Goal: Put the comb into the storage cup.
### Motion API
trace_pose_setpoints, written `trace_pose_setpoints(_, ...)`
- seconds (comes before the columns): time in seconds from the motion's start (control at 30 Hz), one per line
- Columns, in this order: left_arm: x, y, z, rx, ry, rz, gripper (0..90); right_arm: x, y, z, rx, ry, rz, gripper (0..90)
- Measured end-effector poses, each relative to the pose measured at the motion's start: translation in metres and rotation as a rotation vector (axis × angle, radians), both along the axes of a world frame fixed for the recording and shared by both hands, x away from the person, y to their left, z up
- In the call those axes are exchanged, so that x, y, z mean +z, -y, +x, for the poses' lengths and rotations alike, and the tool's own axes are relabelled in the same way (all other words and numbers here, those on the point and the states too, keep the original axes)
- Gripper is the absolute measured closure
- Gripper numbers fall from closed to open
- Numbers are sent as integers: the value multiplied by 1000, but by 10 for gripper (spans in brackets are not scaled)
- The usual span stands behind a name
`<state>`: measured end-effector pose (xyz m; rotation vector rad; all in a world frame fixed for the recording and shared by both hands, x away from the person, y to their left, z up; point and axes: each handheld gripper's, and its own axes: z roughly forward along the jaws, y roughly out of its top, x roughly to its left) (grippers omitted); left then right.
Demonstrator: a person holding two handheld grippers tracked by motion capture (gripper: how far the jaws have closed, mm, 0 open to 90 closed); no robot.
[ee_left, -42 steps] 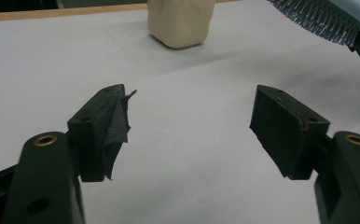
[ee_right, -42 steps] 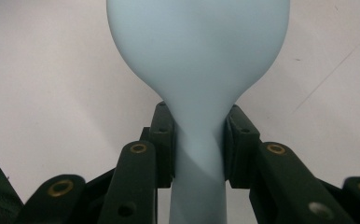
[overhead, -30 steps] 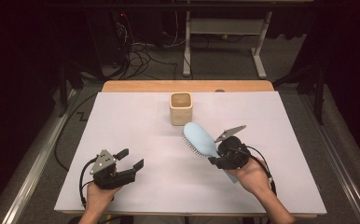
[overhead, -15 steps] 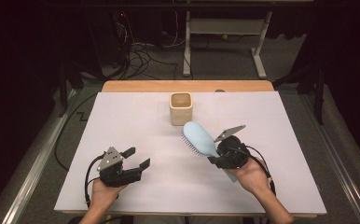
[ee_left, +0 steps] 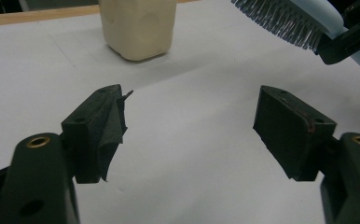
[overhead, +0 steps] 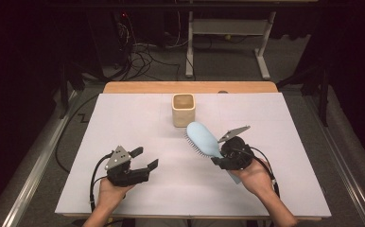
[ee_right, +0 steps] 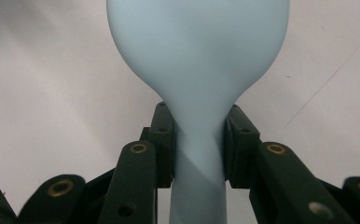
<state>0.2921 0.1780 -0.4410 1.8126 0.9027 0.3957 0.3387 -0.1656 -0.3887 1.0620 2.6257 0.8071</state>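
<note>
The right gripper (overhead: 218,156) is clamped on the neck of a light blue hairbrush (overhead: 203,138), just where the handle widens into the head. In the right gripper view the two jaws press on both sides of the hairbrush (ee_right: 197,70). The brush is lifted above the table, its head directed toward a cream cup (overhead: 184,109) that stands near the far edge. The left gripper (overhead: 146,158) is released; its jaws have just been opening a little more, and nothing is between them.

The main risk seems to be the grip itself. The neck is smooth and tapered, so the brush may turn or slide between the pads if the hand tilts quickly. If the brush must go in the cup, the wide head could hit the rim and push the cup over, because the cup looks light and nobody holds it. The bristles (ee_left: 280,21) could also catch on the rim. The left gripper is well apart from the cup, so it cannot steady it now.

The table (overhead: 124,118) is covered with a plain white sheet, with a wooden strip (overhead: 138,87) at the far edge. Behind it the room is dark, with cables (overhead: 143,52) on the floor and the white legs of a desk (overhead: 228,47).
</note>
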Motion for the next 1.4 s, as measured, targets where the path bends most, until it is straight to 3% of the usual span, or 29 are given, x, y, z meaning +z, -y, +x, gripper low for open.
trace_pose_setpoints(0.33, 3, 8, 3, -23, 1, -7, 248, 1, -1, 0, -4, 6, 2, 704)
trace_pose_setpoints(0.5, 6, 17, 5, -55, 4, -53, 249, 5, -1, 0, -4, 15, -1, 704)
trace_pose_setpoints(0.67, 13, 29, 8, -62, 47, -32, 255, 9, -2, 0, 3, 28, 6, 703)
trace_pose_setpoints(0.87, 12, 42, 19, -88, -3, 5, 260, 10, -5, 4, 5, 29, 10, 704)
trace_pose_setpoints(1.17, 21, 59, 22, -130, -34, -26, 249, 6, -6, 1, 7, 33, 31, 704)
trace_pose_setpoints(1.4, 22, 74, 27, -171, -65, -1, 225, 2, -9, 2, 7, 27, 34, 703)
